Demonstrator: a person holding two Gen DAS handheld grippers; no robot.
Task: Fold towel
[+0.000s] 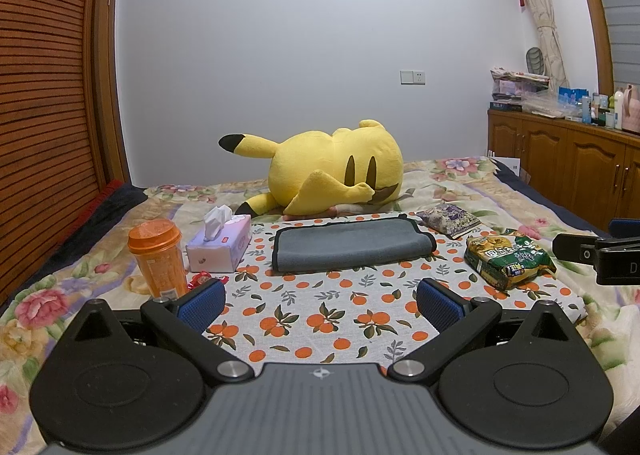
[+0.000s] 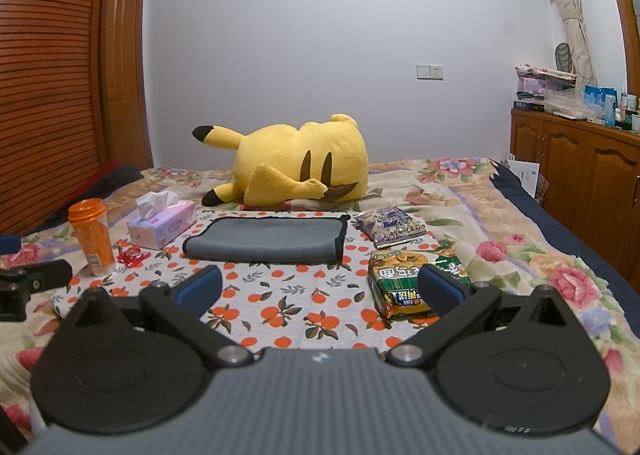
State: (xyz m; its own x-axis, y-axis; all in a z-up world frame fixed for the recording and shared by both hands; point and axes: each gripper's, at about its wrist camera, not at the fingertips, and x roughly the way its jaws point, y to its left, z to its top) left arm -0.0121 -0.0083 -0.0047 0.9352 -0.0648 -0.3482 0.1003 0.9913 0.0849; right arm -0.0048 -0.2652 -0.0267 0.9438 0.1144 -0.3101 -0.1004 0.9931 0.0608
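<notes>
A grey towel with a black hem (image 1: 352, 243) lies folded in a flat rectangle on an orange-print cloth (image 1: 320, 311) on the bed; it also shows in the right wrist view (image 2: 266, 241). My left gripper (image 1: 320, 301) is open and empty, held above the cloth a little in front of the towel. My right gripper (image 2: 320, 289) is open and empty, in front of the towel and to its right. The right gripper's body shows at the left wrist view's right edge (image 1: 600, 255).
An orange cup (image 1: 158, 257), a tissue box (image 1: 220, 245) and a red candy (image 1: 200, 278) stand left of the towel. A green snack bag (image 1: 508, 257) and a purple packet (image 1: 448, 217) lie right. A yellow plush (image 1: 332, 171) lies behind.
</notes>
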